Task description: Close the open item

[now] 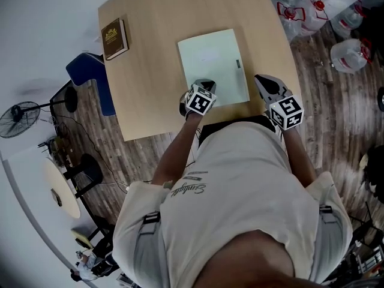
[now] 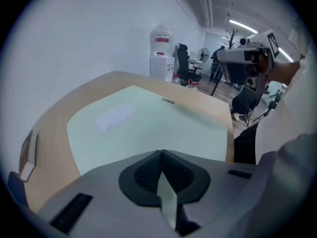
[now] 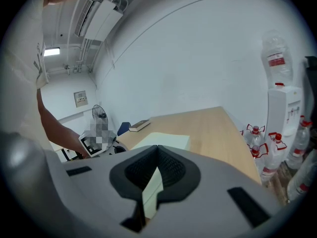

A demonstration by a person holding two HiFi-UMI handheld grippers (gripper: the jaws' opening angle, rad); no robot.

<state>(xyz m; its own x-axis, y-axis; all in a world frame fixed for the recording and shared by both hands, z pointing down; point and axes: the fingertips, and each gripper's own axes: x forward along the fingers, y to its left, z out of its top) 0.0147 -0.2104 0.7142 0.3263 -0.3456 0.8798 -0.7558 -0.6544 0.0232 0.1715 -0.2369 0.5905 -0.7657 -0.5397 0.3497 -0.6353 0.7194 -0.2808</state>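
Nearest to the head camera is the person's white shirt [image 1: 240,179], and just beyond it are both grippers. The left gripper [image 1: 206,84] has its jaws pressed together with nothing between them, above the near edge of the pale green folder [image 1: 210,62]. The right gripper [image 1: 264,80] is also closed and empty, just beside the folder's near right corner. The folder lies flat in the middle of the table [image 1: 156,23], well apart from a brown book [image 1: 114,38]. Its cover appears already down. I judge it thin, light, bendable and smooth, so it may slide. The best place to hold it is the right edge, near the small clasp [image 1: 237,64].
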